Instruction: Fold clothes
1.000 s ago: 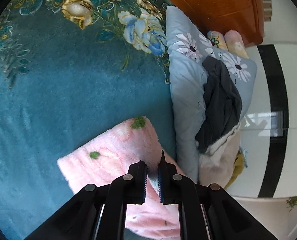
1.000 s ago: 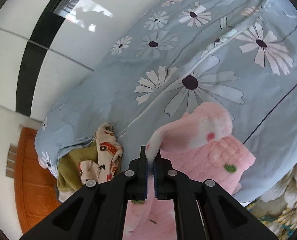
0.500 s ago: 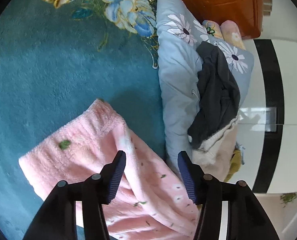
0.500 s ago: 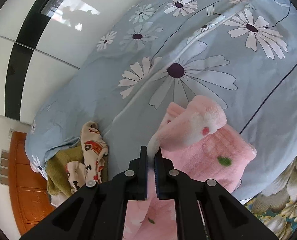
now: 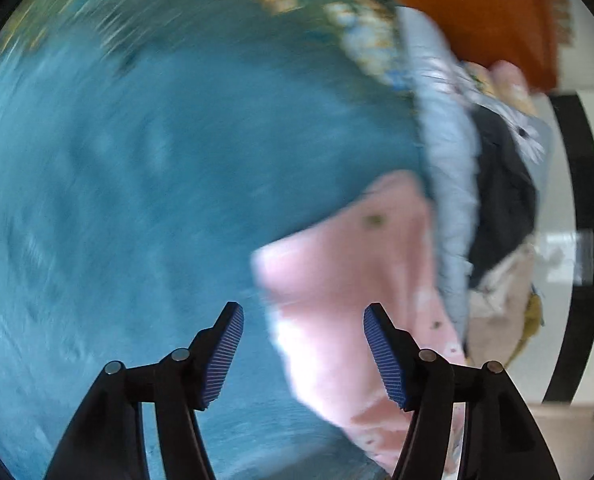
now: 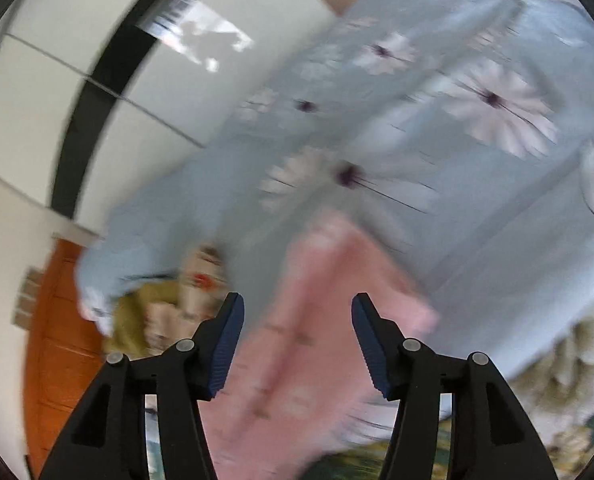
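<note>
Both views blurred, left gripper (image 5: 303,354) jaws wide and empty over teal blanket (image 5: 137,200), pink garment (image 5: 357,288) lying at 2 o'clock beside daisy quilt (image 5: 445,168), right gripper (image 6: 295,346) jaws wide, empty, pink garment (image 6: 317,340) beyond them at 12 o'clock.

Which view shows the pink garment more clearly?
The left wrist view: the pink garment lies on the teal blanket with a visible edge, though blurred. The right wrist view shows it more smeared, against the daisy quilt.
</note>
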Tool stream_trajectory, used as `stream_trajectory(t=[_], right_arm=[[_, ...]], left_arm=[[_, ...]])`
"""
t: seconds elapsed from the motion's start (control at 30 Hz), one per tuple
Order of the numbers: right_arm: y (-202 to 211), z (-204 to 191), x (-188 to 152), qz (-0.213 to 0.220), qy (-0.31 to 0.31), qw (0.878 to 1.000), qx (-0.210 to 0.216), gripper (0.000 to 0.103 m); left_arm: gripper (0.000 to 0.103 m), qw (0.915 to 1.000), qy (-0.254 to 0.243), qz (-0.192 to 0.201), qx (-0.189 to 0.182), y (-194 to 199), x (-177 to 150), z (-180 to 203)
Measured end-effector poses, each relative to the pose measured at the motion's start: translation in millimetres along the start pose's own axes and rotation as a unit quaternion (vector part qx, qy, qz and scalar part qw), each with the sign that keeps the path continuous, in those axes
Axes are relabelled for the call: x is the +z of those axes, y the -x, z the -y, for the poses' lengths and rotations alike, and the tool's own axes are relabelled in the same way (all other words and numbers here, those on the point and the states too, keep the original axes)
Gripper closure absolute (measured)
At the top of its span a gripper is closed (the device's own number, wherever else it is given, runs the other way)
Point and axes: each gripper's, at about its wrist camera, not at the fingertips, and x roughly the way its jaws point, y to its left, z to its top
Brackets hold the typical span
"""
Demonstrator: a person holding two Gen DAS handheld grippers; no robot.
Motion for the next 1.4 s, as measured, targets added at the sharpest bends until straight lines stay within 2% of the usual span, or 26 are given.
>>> stream_trajectory(t=[0.07,0.2,0.27,0.37,0.43,0.47,0.5,0.53,0.57,0.6,0.7,0.83,0.93,0.97,1.07,1.13,1.2,1.27,1.4], right_arm=[[-16,24,-15,-0.025,-0.032,0.999,-0.014,0.046],[-42,40,-40,-0.042,-0.091,0.995,0.022,0.046],[-55,41,-46,-0.051,-0.112,0.992,0.023,0.046],[-66,45,-52,-0.04,-0.159,0.986,0.042,0.046],[-69,43,-52,-0.033,-0.169,0.984,0.051,0.047],[-70,41,-51,-0.031,-0.171,0.984,0.051,0.057],[-70,40,-51,-0.03,-0.174,0.983,0.05,0.063],[-71,38,-50,-0.028,-0.177,0.983,0.049,0.071],[-71,36,-50,-0.026,-0.181,0.982,0.047,0.085],[-70,34,-50,-0.027,-0.181,0.982,0.043,0.09],[-66,24,-49,-0.034,-0.161,0.986,0.021,0.092],[-44,-5,-35,-0.028,-0.114,0.991,0.056,0.094],[-10,-24,-25,-0.02,-0.073,0.992,0.1,0.095],[2,-30,-23,-0.017,-0.059,0.991,0.116,0.095],[39,-24,-39,-0.005,-0.021,0.99,0.138,0.095],[48,4,-59,-0.018,-0.013,0.993,0.115,0.095],[38,48,-82,-0.056,-0.043,0.995,0.063,0.095],[27,78,-101,-0.075,-0.081,0.993,0.044,0.095],[21,103,-127,-0.091,-0.111,0.99,0.02,0.095]], left_arm=[[0.036,0.9998,0.018,-0.005,-0.001,-7,-2,-9],[0.036,0.9994,0.03,-0.014,-0.009,-21,-6,-12],[0.036,0.9991,0.035,-0.018,-0.016,-30,-8,-9],[0.036,0.9983,0.051,-0.014,-0.023,-39,-9,-8],[0.038,0.9979,0.057,-0.008,-0.029,-40,-7,-8],[0.038,0.9981,0.054,-0.005,-0.031,-40,-7,-8],[0.04,0.9982,0.051,-0.003,-0.033,-39,-6,-7],[0.05,0.9982,0.048,-0.001,-0.035,-38,-6,-6],[0.058,0.9981,0.049,0.0,-0.038,-39,-5,-5],[0.076,0.998,0.049,0.002,-0.04,-39,-4,-3],[0.087,0.9991,0.028,0.011,-0.028,-35,-1,9],[0.09,0.9982,-0.025,0.022,-0.049,-10,9,44],[0.09,0.9934,-0.066,0.029,-0.089,20,12,70],[0.09,0.9912,-0.076,0.031,-0.104,32,12,72],[0.09,0.9935,-0.069,0.028,-0.086,35,11,46],[0.09,0.9949,-0.065,0.025,-0.073,37,11,28],[0.09,0.9961,-0.06,0.023,-0.061,39,11,11],[0.09,0.9971,-0.055,0.021,-0.049,41,11,-7],[0.09,0.9985,-0.046,0.016,-0.024,45,11,-41]])
